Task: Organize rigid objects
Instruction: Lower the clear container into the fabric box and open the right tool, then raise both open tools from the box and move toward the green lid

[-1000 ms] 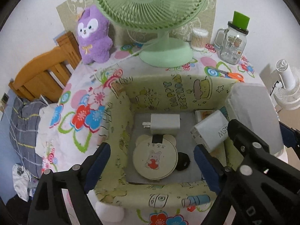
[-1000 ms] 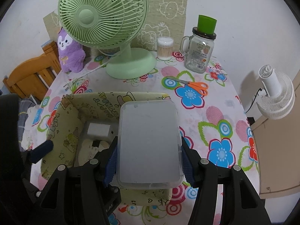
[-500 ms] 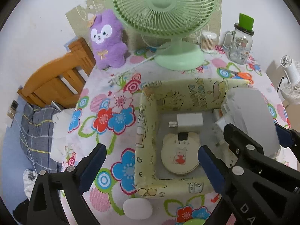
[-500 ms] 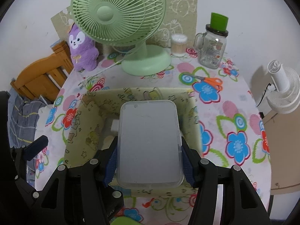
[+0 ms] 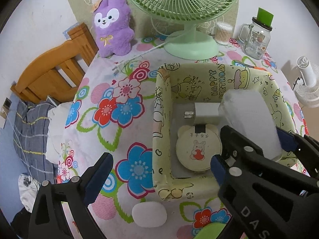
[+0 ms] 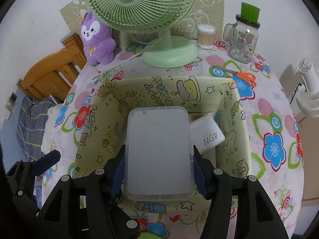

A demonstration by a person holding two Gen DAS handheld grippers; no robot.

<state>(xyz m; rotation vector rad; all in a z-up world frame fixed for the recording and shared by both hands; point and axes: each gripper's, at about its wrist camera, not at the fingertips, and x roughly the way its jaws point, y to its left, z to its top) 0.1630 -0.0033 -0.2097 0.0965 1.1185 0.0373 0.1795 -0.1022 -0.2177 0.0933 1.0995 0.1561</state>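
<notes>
Right gripper (image 6: pixel 159 159) jaws clamped on a held item; left gripper (image 5: pixel 161 171) jaws wide apart.

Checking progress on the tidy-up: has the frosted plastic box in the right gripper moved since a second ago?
Yes. The frosted plastic box has moved left, from over the yellow storage bin's right wall to inside it.

Both wrist views near, looking steeply down, sharing the fabric bin (image 5: pixel 162 107) (image 6: pixel 231 107) and fan (image 5: pixel 189 45) (image 6: pixel 169 53)

Top centre: green desk fan (image 6: pixel 139 10). Upper left: purple plush toy (image 6: pixel 97 39) beside a wooden chair (image 5: pixel 53 73). Upper right: cotton-swab jar (image 6: pixel 206 36), glass mug jar (image 6: pixel 242 39), orange scissors (image 6: pixel 244 77). Far right: white fan (image 6: pixel 308 91).
</notes>
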